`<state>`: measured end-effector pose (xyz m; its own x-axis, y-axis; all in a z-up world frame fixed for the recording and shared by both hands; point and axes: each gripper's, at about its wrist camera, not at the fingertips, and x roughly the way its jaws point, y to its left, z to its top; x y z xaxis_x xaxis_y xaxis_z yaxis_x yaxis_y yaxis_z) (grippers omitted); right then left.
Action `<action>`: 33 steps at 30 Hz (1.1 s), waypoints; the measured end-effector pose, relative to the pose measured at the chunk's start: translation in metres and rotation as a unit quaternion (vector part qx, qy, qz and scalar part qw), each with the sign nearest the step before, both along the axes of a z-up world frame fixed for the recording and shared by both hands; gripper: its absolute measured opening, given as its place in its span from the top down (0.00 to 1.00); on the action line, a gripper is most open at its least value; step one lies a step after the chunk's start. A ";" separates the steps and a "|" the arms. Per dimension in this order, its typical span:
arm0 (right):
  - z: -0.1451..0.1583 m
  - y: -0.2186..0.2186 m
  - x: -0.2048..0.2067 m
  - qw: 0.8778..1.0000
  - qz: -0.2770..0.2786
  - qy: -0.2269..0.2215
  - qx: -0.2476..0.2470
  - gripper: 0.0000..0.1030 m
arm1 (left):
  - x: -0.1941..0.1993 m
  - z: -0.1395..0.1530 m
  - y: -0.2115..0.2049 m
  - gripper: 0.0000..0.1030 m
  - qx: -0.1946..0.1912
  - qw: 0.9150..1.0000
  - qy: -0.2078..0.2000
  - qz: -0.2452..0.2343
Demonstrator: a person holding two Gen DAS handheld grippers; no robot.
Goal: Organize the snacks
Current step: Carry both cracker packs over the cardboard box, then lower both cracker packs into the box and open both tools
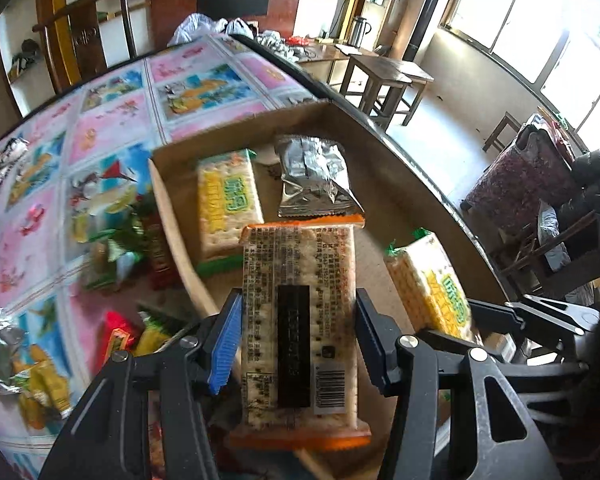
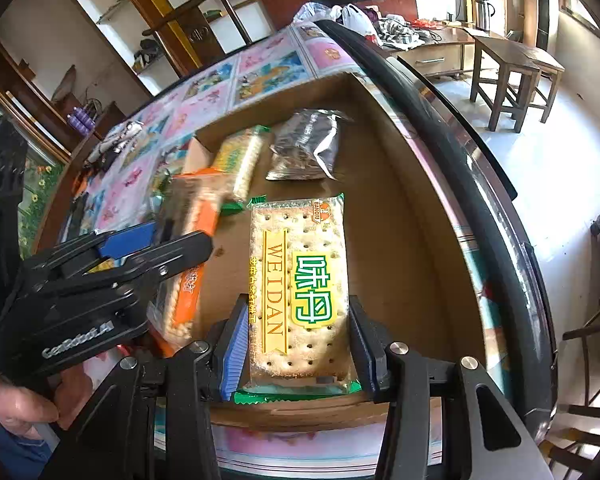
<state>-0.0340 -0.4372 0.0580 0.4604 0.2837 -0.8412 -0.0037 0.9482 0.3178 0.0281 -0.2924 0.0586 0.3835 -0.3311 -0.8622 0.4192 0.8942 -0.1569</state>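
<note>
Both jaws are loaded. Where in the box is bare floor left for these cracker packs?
Bare cardboard runs along the box's right wall, between it, the green cracker pack and the silver bag. A narrower strip lies between the green and orange packs. The far-left corner is crowded, as is the table left of the box.

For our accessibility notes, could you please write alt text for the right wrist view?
The right gripper holds a green cracker pack between its blue pads over an open cardboard box. To its left, the left gripper carries an orange cracker pack; a silver pouch and another green pack lie deeper in the box.
</note>
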 end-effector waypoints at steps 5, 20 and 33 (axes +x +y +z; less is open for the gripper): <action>-0.011 -0.008 0.007 1.000 0.004 0.015 -0.012 0.52 | 0.009 -0.015 -0.009 0.49 0.010 1.000 0.009 0.005; -0.027 -0.003 0.030 0.997 0.032 0.019 -0.068 0.52 | 0.021 -0.024 -0.023 0.49 0.009 1.000 0.014 -0.006; -0.021 0.005 0.027 0.996 0.032 0.014 -0.088 0.50 | 0.012 -0.011 -0.021 0.48 0.003 1.000 -0.001 -0.017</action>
<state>-0.0066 -0.4324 0.0366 0.4224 0.1583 -0.8925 -0.0587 0.9873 0.1474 0.0403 -0.3129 0.0477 0.3744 -0.3383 -0.8634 0.4495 0.8806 -0.1501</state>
